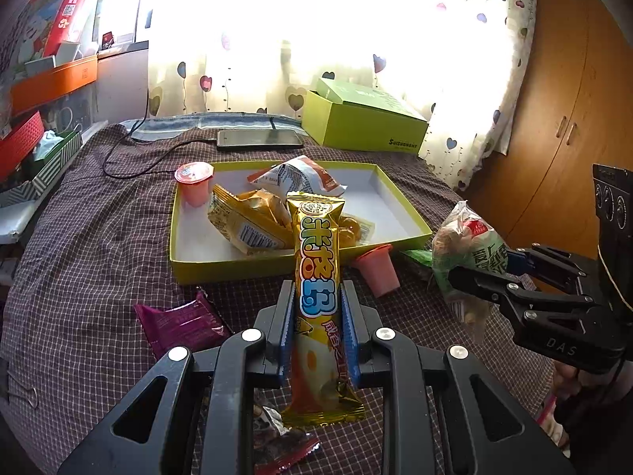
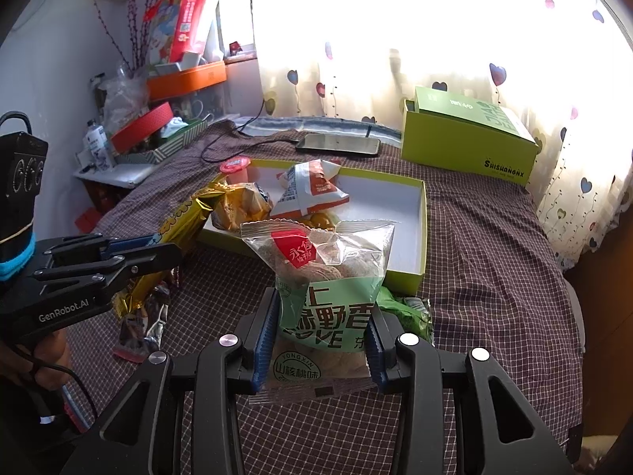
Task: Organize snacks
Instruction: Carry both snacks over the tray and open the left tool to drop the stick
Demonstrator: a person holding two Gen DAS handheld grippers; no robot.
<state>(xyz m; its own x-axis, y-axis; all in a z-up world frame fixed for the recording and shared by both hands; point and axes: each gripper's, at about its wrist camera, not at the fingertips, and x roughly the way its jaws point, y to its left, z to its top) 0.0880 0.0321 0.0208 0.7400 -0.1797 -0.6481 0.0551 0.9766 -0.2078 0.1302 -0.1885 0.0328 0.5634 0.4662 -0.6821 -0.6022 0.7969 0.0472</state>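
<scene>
Gold snack stick, lime-green tray — maroon-checked bedspread.

A glossy gold foil snack stick gleams between the ribbed blue pads of the matt black plastic left gripper, whose joints carry shiny metal rivets, while a clear, crinkled plastic cookie bag with a matt green printed band sits in the right gripper. Both hang over a bed covered in a soft, wrinkled checked cloth. Behind them lie a smooth lime-green cardboard tray with a matt white inside, a glossy dark phone, a sheer heart-print curtain and a satin-finished wooden wardrobe.
</scene>
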